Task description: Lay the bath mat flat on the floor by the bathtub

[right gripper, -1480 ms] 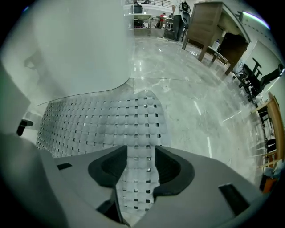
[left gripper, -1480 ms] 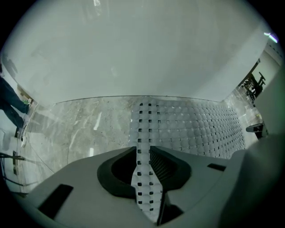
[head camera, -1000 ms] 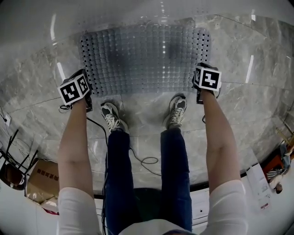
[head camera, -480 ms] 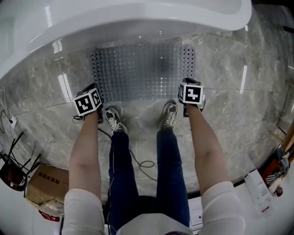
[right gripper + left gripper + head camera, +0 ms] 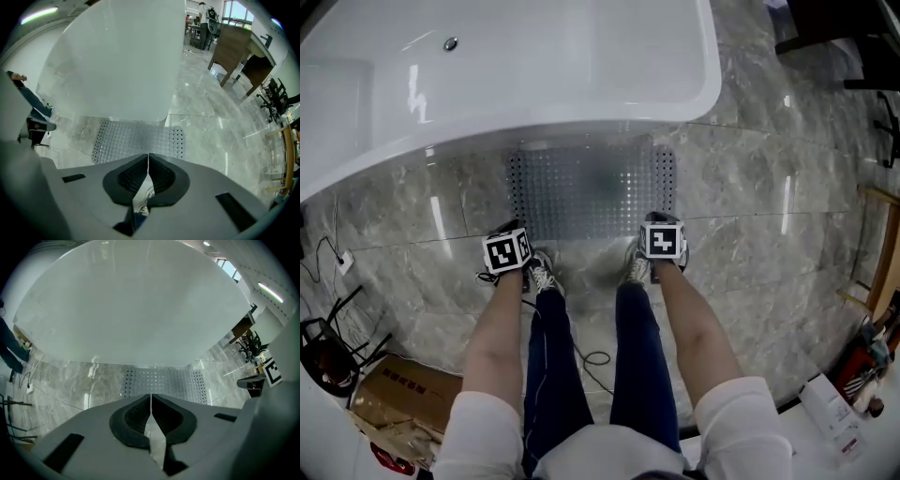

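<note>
— What has moved since a second ago?

— Both grippers have come up off the near corners of the translucent grey, studded rectangular plastic bath mat (image 5: 592, 190). The head view has pulled back with them. The mat now looks smaller, and the glossy white oval bathtub (image 5: 534, 66) shows far more of its inside, down to the drain (image 5: 450, 43).

— And the mat itself?

— It has not shifted. It lies flat on the polished grey marble-tile floor (image 5: 750, 216), with its far long edge meeting the side of the tub. Its near edge is just ahead of the person's grey lace-up sneakers (image 5: 542, 275).

— The jaws?

— The left gripper (image 5: 151, 396) is clenched, pad against pad, with nothing between. The mat shows beyond its tips, well below. The right gripper (image 5: 148, 155) is the same: jaws pressed together, empty, with the mat below and ahead.

— Anything further out?

— A thin black cable (image 5: 592, 357) loops on the floor between the person's legs. A brown cardboard box (image 5: 394, 394) sits at the lower left, well apart from the mat.
</note>
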